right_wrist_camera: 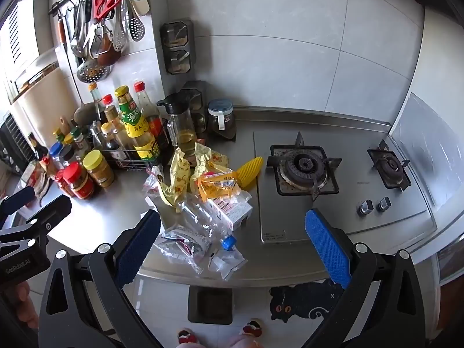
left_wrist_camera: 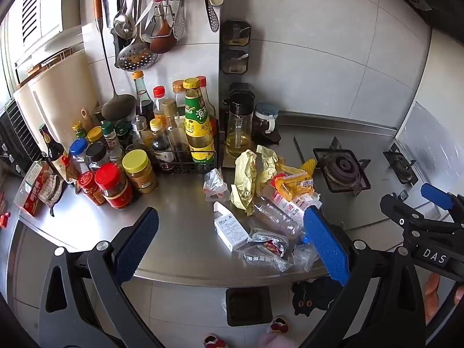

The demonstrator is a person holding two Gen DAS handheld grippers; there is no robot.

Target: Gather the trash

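Left claw (left_wrist_camera: 230, 243): jaws spread wide, holding nothing, poised above the near edge of the desk (left_wrist_camera: 179, 232).
Right claw (right_wrist_camera: 232, 245): likewise wide apart and empty.
Trash (right_wrist_camera: 200, 203): heaped mid-desk, between the jars (right_wrist_camera: 87, 178) and the stove (right_wrist_camera: 304, 171); yellow wrappers (right_wrist_camera: 177, 179), clear bags, a plastic bottle (right_wrist_camera: 203, 220), small boxes.
Bin (right_wrist_camera: 210, 304): on the floor, below the desk edge.
Risk, slipping: thin film may slide from the pads and miss the bin.
Risk, rolling: the bottle looks free to roll off.
Risk, knocking: a wide sweep could strike the jars.
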